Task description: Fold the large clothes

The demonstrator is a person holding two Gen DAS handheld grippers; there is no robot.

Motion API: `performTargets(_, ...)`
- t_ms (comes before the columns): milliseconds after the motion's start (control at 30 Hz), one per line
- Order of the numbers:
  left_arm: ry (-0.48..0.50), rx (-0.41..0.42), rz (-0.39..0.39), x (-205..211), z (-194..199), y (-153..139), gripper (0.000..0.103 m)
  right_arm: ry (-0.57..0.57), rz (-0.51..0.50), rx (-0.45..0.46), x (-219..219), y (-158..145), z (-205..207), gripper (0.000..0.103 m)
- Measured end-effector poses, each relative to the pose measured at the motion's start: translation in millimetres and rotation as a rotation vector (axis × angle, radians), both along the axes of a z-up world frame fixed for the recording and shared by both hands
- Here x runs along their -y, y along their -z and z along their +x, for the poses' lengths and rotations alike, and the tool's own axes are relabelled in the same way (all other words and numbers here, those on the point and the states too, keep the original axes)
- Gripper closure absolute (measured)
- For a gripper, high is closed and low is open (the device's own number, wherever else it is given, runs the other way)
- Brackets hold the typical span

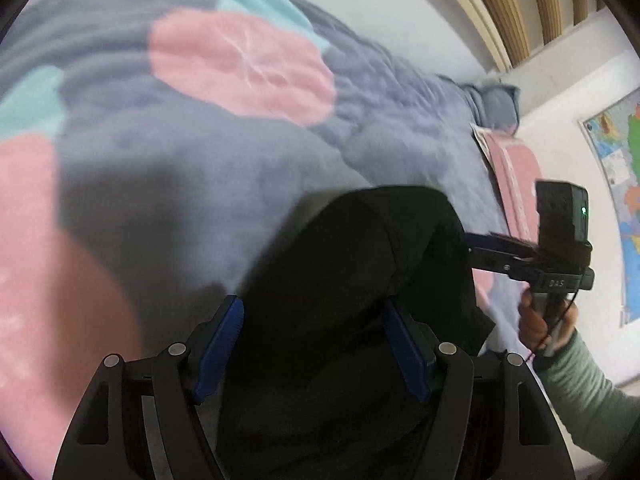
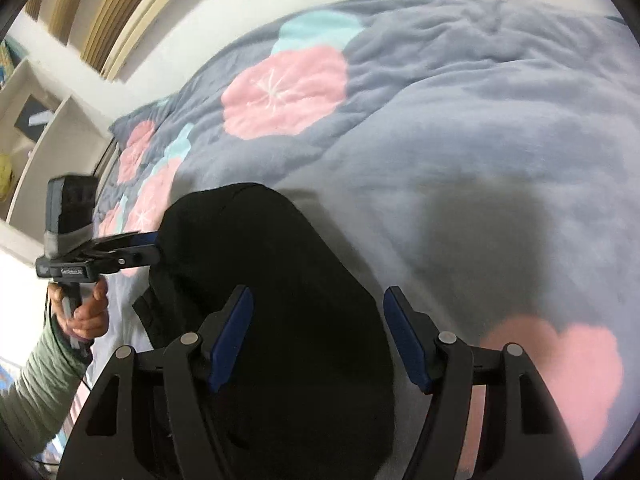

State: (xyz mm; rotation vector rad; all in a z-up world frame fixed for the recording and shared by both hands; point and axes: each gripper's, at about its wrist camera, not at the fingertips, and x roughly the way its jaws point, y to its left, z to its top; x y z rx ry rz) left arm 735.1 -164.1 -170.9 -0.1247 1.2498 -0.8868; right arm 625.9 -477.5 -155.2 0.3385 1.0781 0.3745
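A black garment point(image 1: 360, 272) lies folded in a compact bundle on the grey quilt point(image 1: 180, 184); it also shows in the right wrist view point(image 2: 260, 272). My left gripper point(image 1: 314, 312) is open, its blue-padded fingers spread above the near part of the bundle. My right gripper point(image 2: 318, 304) is open over the garment's right edge. In the left wrist view the right gripper point(image 1: 480, 250) reaches in from the right and its tips meet the bundle's side. In the right wrist view the left gripper point(image 2: 150, 248) reaches in from the left the same way.
The grey quilt point(image 2: 480, 140) has pink point(image 1: 240, 64) and teal flower patches and covers the bed. A white wall and wooden slats point(image 1: 500, 8) lie behind it. A map point(image 1: 624, 184) hangs at right. White shelves point(image 2: 36, 128) stand at left.
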Motion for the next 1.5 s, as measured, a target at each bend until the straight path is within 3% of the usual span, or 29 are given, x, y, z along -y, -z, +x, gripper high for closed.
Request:
performTargets(167, -0.005, -0.059, -0.009, 17, 8, 20, 0.030, -0.070, -0.010, -0.075, -20, 34, 27, 0.033)
performTargets(200, -0.017, -0.056, -0.016, 18, 7, 21, 0.030, -0.085, -0.018, -0.077, -24, 36, 26, 0.043)
performTargets(233, -0.021, -0.034, -0.014, 19, 3, 20, 0.043, -0.103, -0.024, -0.067, -25, 37, 22, 0.053)
performTargets(267, -0.010, 0.006, -0.007, 20, -4, 16, 0.070, -0.123, -0.040, -0.047, -30, 32, 16, 0.065)
performTargets(300, 0.013, 0.048, -0.005, 21, -16, 8, 0.078, -0.137, -0.066, -0.018, -34, 24, 8, 0.077)
performTargets(367, 0.028, 0.098, -0.018, 18, -31, -8, 0.086, -0.155, -0.090, 0.026, -39, 9, -9, 0.083)
performTargets(533, 0.058, 0.258, -0.049, -6, -102, -78, 0.088, -0.160, -0.154, 0.157, -53, -46, -77, 0.085)
performTargets(667, 0.080, 0.371, -0.003, -22, -173, -121, 0.087, -0.152, -0.218, 0.245, -73, -86, -146, 0.085)
performTargets(933, 0.134, 0.476, 0.063, -48, -306, -159, 0.087, -0.146, -0.314, 0.312, -105, -118, -286, 0.085)
performTargets(1067, 0.160, 0.458, 0.084, -55, -356, -150, 0.086, -0.136, -0.357, 0.293, -120, -103, -346, 0.085)
performTargets(1233, 0.142, 0.367, 0.104, -70, -412, -103, 0.085, -0.119, -0.387, 0.219, -134, -65, -400, 0.084)
performTargets(1300, 0.081, 0.328, 0.143, -76, -429, -76, 0.085, -0.110, -0.380, 0.164, -136, -43, -413, 0.080)
performTargets(1367, 0.005, 0.274, 0.133, -86, -441, -60, 0.085, -0.096, -0.377, 0.086, -135, -21, -424, 0.080)
performTargets(1500, -0.085, 0.221, 0.079, -111, -460, -60, 0.082, -0.048, -0.360, 0.003, -121, -9, -444, 0.076)
